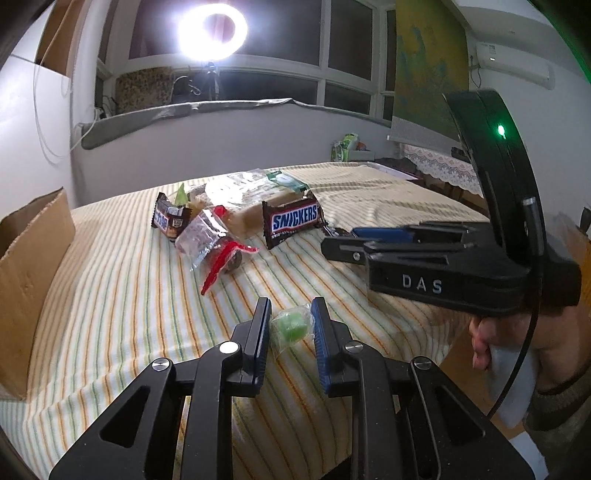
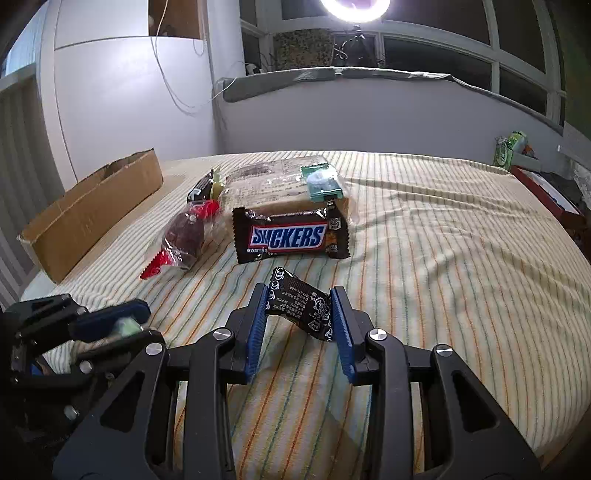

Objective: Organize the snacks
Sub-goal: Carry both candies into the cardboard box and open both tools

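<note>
My left gripper (image 1: 290, 325) is shut on a small green candy in clear wrap (image 1: 290, 328), held just above the striped cloth. My right gripper (image 2: 300, 308) is shut on a small black snack packet (image 2: 300, 306) and holds it over the cloth; this gripper also shows in the left wrist view (image 1: 373, 243). The left gripper with the green candy (image 2: 127, 326) shows at the lower left of the right wrist view. A Snickers bar (image 2: 290, 236), a red-ended clear packet with a dark sweet (image 2: 183, 236), a large clear bag of biscuits (image 2: 280, 184) and a small Snickers (image 1: 168, 219) lie in a pile beyond.
An open cardboard box (image 2: 88, 210) stands along the left edge of the striped table (image 2: 443, 258). A teal wrapped item (image 2: 321, 182) lies on the biscuit bag. A bright ring light (image 1: 212, 31) stands by the window behind. Clutter sits at the far right (image 2: 511, 149).
</note>
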Motion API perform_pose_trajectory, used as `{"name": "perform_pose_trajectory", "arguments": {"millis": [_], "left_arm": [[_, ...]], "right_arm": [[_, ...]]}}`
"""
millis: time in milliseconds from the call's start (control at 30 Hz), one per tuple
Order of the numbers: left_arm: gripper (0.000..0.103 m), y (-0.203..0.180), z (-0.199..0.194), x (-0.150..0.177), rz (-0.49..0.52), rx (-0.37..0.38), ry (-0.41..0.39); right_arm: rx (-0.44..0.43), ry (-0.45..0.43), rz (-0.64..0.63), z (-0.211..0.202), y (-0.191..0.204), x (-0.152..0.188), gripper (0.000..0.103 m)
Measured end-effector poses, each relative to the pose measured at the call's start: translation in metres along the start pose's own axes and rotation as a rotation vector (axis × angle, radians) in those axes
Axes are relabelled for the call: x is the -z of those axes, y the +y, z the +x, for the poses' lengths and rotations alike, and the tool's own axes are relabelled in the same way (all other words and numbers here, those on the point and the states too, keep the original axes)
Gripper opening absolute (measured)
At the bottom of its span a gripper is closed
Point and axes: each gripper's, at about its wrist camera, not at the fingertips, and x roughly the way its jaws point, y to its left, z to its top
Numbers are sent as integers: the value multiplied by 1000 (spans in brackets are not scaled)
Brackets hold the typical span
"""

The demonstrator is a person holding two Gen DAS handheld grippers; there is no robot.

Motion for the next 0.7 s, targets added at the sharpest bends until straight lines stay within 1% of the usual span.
{"name": "perform_pose_trajectory", "arguments": {"millis": [100, 167, 300, 400, 467, 567, 700], "left_arm": [[20, 5, -5, -10, -18, -4, -4], [20, 10, -11, -20, -39, -7, -7], [20, 24, -33, -54, -94, -24, -20], [20, 34, -55, -76, -115, -45, -66], [20, 40, -73, -90, -115, -70, -111], [20, 50, -97, -104, -115, -102, -169], [20, 63, -115, -109, -126, -120, -215]], "right_arm": [[12, -19, 4, -9, 2, -9, 35], [22, -45, -6, -21, 7, -21, 35], [39, -120, -45, -49, 22, -51, 36], [44, -170, -74, -68, 37, -73, 36], [44, -193, -91, -77, 47, -84, 36], [42, -206, -110, -82, 60, -94, 36], [28, -202, -138, -79, 79, -102, 36]]}}
